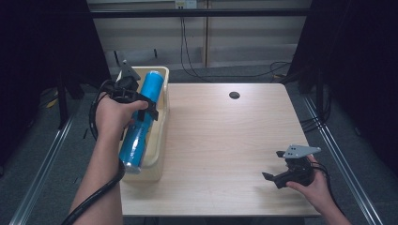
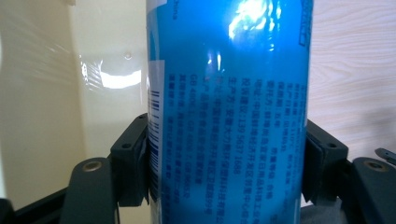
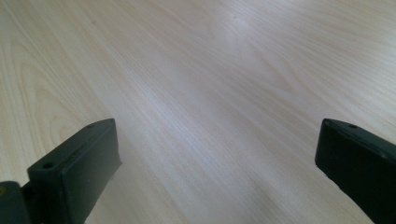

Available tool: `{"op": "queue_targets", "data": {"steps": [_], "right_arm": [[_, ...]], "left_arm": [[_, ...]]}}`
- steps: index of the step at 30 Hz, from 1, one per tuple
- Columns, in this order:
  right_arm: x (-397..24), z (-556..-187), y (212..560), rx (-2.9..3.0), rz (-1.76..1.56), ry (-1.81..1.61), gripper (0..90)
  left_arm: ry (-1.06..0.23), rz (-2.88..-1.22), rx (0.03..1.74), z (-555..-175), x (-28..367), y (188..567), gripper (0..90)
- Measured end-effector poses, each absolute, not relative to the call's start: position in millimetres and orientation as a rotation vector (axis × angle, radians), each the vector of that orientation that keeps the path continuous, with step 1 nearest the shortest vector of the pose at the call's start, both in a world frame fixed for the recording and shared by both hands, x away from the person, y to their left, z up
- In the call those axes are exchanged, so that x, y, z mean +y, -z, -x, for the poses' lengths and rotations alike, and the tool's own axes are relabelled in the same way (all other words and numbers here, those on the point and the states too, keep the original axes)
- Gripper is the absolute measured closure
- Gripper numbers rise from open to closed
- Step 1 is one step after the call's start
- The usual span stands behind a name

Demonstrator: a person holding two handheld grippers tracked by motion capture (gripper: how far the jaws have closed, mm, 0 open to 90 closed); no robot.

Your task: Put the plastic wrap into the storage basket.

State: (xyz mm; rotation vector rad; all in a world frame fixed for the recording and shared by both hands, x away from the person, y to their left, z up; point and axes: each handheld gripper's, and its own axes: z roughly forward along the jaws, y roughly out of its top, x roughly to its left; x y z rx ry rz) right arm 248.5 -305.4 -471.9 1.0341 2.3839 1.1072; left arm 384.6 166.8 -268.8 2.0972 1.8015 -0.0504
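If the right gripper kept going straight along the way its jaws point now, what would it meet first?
Most likely the bare wooden table: the right gripper has open, empty jaws angled toward the tabletop, and nothing lies ahead of them. Depth is hard to judge.

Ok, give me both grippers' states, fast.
Left gripper: shut on the blue can, over the cream bin.
Right gripper: open, holding nothing, low over the table.

Bare forearms, black left gripper [image 1: 149, 108], black right gripper [image 1: 272, 176], grey 3-cornered plates, trailing black cables
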Motion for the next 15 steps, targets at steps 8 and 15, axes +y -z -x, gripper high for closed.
{"op": "queue_targets", "data": {"steps": [8, 15], "right_arm": [[-305, -249, 472, 2.382, -1.033, -1.098, 0.0], [-304, -249, 473, 2.388, -1.03, -1.098, 0.0]], "left_arm": [[0.083, -2.08, 1.839, -385, 172, 285, 32.2], [0.108, -2.054, 1.865, -384, 174, 295, 32.2]]}}
